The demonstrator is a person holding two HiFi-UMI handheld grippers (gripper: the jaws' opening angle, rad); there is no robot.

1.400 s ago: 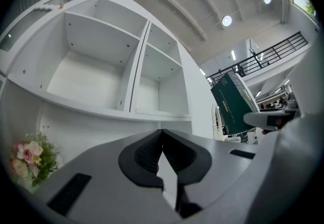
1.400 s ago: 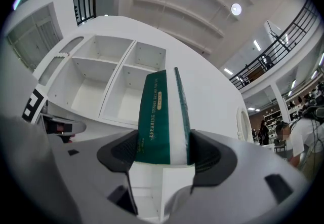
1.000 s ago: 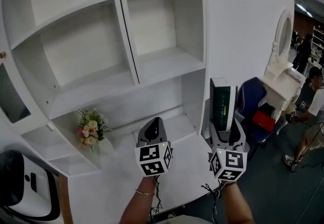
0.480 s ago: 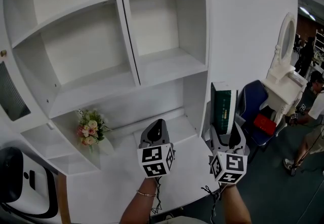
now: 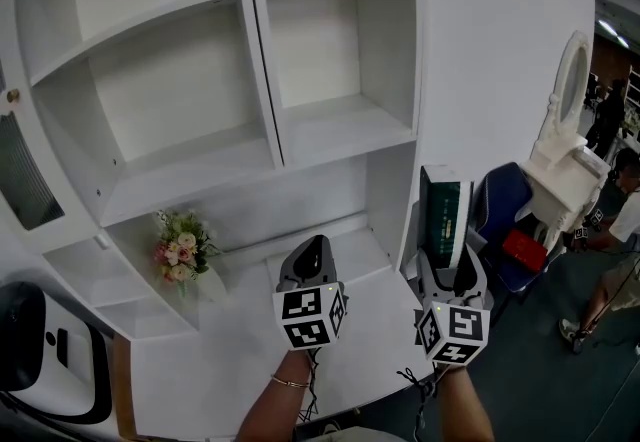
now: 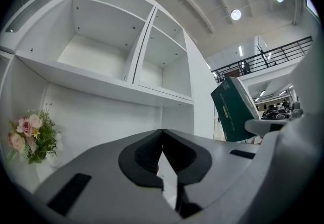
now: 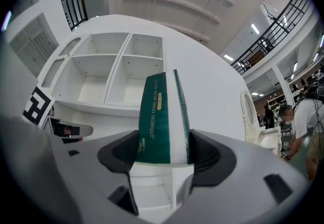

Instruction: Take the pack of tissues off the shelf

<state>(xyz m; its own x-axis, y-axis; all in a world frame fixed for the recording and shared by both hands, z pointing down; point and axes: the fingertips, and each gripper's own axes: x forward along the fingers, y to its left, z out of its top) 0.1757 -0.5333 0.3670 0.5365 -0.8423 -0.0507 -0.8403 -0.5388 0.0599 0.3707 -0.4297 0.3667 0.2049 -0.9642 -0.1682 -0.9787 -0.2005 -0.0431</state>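
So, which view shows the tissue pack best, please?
The right gripper view: the pack sits centred between the jaws, print legible. The head view shows it small, upright; the left gripper view, tilted, partly hidden.

green tissue pack (image 5: pixel 441 223), upright, clamped off shelf

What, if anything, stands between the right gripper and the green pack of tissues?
Nothing does. The pack of tissues stands upright between the right gripper's jaws, with a pad pressed on each side. In the head view it is held just right of the shelf unit, outside its compartments.
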